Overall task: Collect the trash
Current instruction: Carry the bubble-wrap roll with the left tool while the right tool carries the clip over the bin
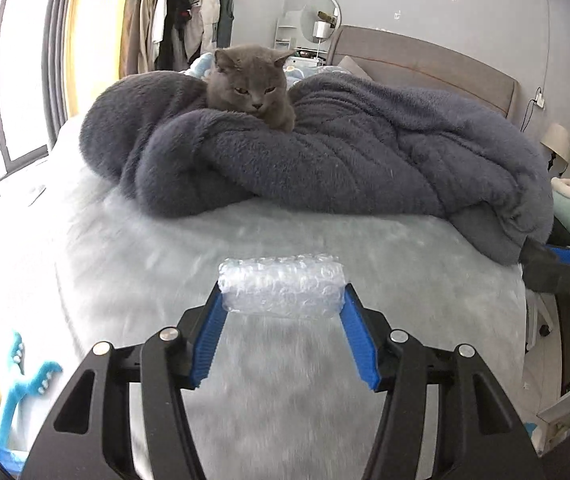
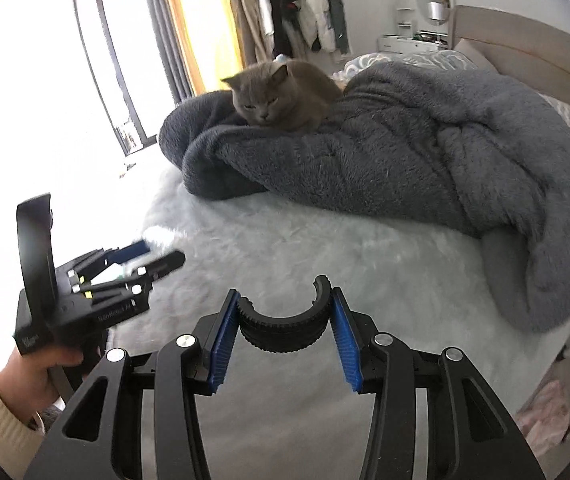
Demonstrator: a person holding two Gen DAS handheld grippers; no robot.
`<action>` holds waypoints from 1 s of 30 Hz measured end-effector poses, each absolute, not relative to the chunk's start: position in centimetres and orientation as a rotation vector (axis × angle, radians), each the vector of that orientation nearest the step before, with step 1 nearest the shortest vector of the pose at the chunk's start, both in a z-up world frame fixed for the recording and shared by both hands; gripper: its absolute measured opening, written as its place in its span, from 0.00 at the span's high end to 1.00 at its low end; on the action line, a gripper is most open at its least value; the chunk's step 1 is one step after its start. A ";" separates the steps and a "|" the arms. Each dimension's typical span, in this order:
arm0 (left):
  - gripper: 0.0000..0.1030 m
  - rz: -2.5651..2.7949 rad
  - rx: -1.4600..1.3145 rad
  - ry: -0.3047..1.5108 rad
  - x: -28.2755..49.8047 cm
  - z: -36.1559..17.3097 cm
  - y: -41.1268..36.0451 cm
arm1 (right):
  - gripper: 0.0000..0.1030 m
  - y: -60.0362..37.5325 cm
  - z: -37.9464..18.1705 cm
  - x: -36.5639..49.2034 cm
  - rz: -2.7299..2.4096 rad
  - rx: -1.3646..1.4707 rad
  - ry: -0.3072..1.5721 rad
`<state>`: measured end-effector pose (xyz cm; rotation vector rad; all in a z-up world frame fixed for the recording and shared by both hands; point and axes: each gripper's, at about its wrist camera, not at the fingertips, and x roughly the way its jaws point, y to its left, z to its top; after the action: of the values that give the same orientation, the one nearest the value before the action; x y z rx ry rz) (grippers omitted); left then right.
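Note:
A roll of clear bubble wrap (image 1: 283, 285) hangs above the pale furry bed cover (image 1: 269, 236), and my left gripper (image 1: 283, 292) is shut on its two ends with the blue pads (image 1: 209, 332) pressing it. In the right wrist view, my right gripper (image 2: 285, 312) is shut on a black ribbed curved plastic piece (image 2: 283, 332), a half ring with its open side up. The left gripper's body (image 2: 85, 292), held by a hand (image 2: 33, 380) in a cream sleeve, appears at the left of that view; its load is hidden there.
A grey cat (image 1: 251, 84) lies on a heaped dark grey blanket (image 1: 345, 152) across the middle of the bed, also seen as the cat (image 2: 281, 92) in the right view. A headboard (image 1: 425, 64), clothes rack (image 1: 185, 12), bright window (image 1: 13, 80) and blue plush toy (image 1: 21, 384) surround the bed.

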<state>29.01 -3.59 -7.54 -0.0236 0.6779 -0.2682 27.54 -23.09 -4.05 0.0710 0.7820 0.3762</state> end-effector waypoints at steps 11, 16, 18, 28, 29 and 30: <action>0.43 -0.171 -0.045 0.631 21.5 -6.4 -0.5 | 0.55 -21.8 -3.7 21.4 0.407 0.120 0.754; 0.43 -0.134 -0.040 0.606 18.8 -6.0 1.0 | 0.55 -21.1 -4.0 19.5 0.429 0.136 0.750; 0.43 -0.125 -0.045 0.603 17.8 -6.0 1.6 | 0.55 -20.5 -4.4 19.0 0.442 0.129 0.762; 0.43 -0.082 -0.035 0.640 15.6 -7.2 3.9 | 0.55 -17.5 -5.2 19.1 0.470 0.076 0.778; 0.43 -0.081 -0.037 0.643 15.4 -7.4 4.1 | 0.55 -17.0 -5.4 19.2 0.476 0.071 0.782; 0.43 -0.080 -0.038 0.650 15.3 -7.6 4.4 | 0.55 -16.6 -5.5 19.2 0.481 0.066 0.786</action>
<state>15.34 4.39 -7.62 -0.0377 0.6502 -0.0801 19.22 -16.56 -5.47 0.0657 0.7855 0.4809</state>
